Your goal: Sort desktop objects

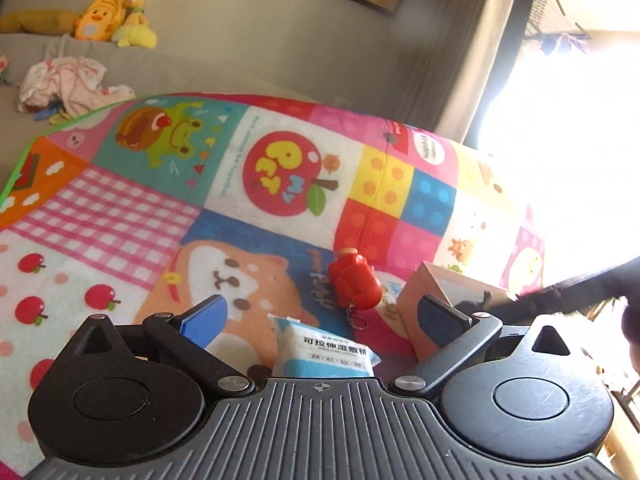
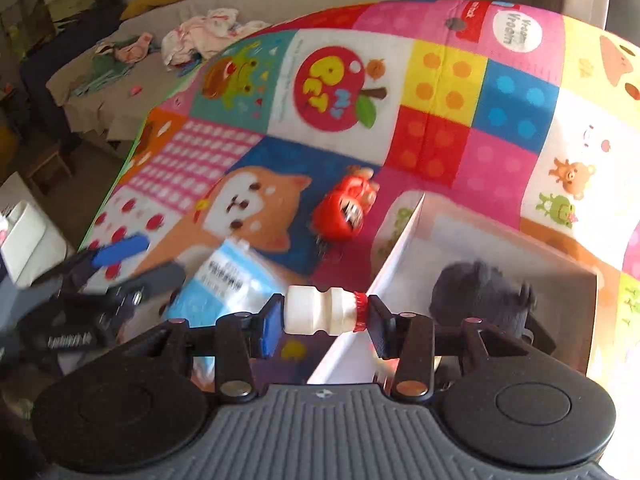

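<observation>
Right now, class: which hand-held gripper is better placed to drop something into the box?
Right hand-held gripper: it grips the small bottle at the box wall. Left hand-held gripper is open, empty.

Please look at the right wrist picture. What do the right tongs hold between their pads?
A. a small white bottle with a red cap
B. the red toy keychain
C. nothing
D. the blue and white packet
A: the right tongs are shut on the small white bottle, held sideways, with one pad at its base and the other at its red cap, above the edge of the box.

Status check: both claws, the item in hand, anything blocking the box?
Right claw shut on small bottle, at box edge. Left claw open, empty, over wipes pack. Dark item already in box.
</observation>
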`<state>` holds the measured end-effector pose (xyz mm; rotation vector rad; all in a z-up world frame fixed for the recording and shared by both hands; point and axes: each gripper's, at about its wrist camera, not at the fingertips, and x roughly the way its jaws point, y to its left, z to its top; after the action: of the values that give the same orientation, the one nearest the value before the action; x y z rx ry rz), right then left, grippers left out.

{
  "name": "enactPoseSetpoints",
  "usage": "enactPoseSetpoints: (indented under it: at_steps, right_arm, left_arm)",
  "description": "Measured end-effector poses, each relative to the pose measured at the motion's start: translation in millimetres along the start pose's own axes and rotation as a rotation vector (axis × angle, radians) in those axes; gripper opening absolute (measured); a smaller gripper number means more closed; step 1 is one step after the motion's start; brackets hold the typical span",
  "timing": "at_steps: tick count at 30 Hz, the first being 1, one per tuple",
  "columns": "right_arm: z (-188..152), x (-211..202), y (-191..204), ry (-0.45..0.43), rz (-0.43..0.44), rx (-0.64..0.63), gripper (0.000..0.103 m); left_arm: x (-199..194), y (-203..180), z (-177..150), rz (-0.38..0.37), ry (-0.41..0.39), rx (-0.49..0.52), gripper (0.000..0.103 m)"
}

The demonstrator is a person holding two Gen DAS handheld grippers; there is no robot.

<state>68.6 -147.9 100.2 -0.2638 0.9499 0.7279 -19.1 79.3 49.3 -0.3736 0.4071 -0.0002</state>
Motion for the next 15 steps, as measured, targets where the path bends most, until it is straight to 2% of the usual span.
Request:
enactPoseSetpoints:
  at_steps: [1, 2, 4, 7, 9, 12, 15]
  right_arm:
    - [-15.7, -0.6, 5.0, 0.004, -0.005, -0.013, 0.043]
    - [-27.3, -5.0, 11.6, -0.054, -0.042, -0.050, 0.043]
    - [-41.7, -4.1, 18.4, -0.097, -0.090, -0.103, 0.043]
    - [-52.6, -4.1, 16.8, -0.113, -0.024, -0.066, 0.043]
    - [-60.9, -3.2, 19.5, -0.130, -0.039, -0.087, 0.043]
    - [-74.0, -0.1, 18.0, -0.113, 0.011, -0.083, 0.043]
    - [-87.5, 10.8, 19.6, -0.107, -0.042, -0.096, 0.043]
  left_arm:
    - [-0.5, -2.5, -1.4, 0.001, 0.009, 0.006, 0.103]
    - [-0.6, -6.6, -3.6, -0.003, 0.028, 0.016, 0.103]
    - [-1.7, -15.5, -7.6, -0.011, 0.057, 0.046, 0.103]
    - [-8.1, -35.3, -15.9, -0.033, 0.090, 0.137, 0.103]
    - [-12.8, -43.8, -19.0, -0.040, 0.101, 0.178, 0.103]
    - [-16.8, -51.3, -22.1, -0.028, 0.115, 0.217, 0.103]
    - [-18.0, -54.8, -26.4, -0.026, 0.140, 0.236, 0.103]
